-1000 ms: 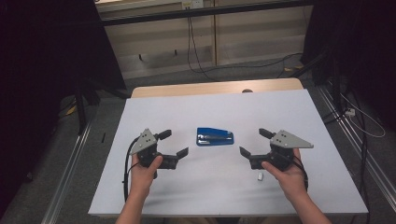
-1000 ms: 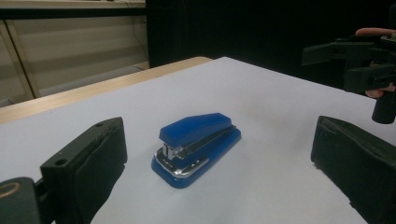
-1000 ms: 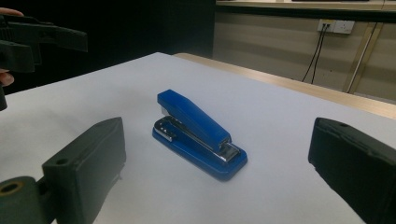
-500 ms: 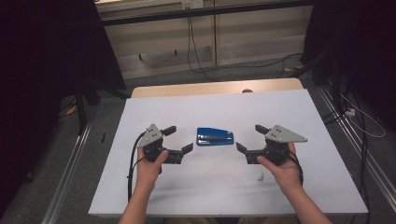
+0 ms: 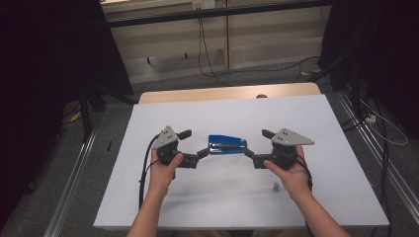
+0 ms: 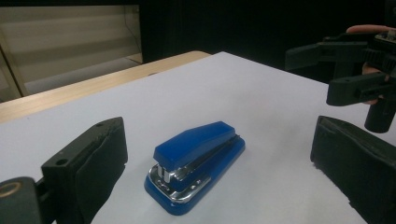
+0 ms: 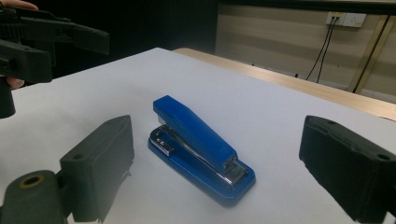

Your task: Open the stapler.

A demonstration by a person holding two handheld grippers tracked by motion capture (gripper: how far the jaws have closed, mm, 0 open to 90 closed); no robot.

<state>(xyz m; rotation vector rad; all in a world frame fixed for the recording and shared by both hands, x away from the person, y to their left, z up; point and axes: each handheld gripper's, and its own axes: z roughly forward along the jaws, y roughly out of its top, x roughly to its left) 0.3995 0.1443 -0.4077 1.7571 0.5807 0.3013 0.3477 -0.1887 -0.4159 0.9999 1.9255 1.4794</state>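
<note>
1. Right now a blue stapler (image 5: 227,144) lies flat on the white table (image 5: 217,118), and a hand-held gripper stands at each end of it.
2. The left gripper (image 5: 194,144) is spread wide, clasping nothing; in the high view its nearer fingertip (image 5: 202,152) sits just beside the stapler's left end, though I cannot tell whether it touches.
3. From the left gripper view the stapler (image 6: 195,164) rests between the two black pads, nearer the left-hand one, with clear table showing on both sides of it (metal nose turned toward the camera).
4. The right gripper (image 5: 257,143) also stands spread wide with nothing pinched; its jaws have just been closing a little, and the stapler sits in the gap between them, untouched by either pad.
5. In the right gripper view the stapler (image 7: 200,147) lies slantwise between the pads, its hinge end toward the camera, closer to the left-hand pad than to the other.
6. A small pale scrap (image 5: 274,186) lies on the table just below the right hand (image 5: 289,168), behind that gripper's fingers (too small to say what it is).
7. Each gripper shows up in the other's view, well beyond the stapler: the right gripper (image 6: 348,70) and the left gripper (image 7: 44,44), both gaping.
</note>
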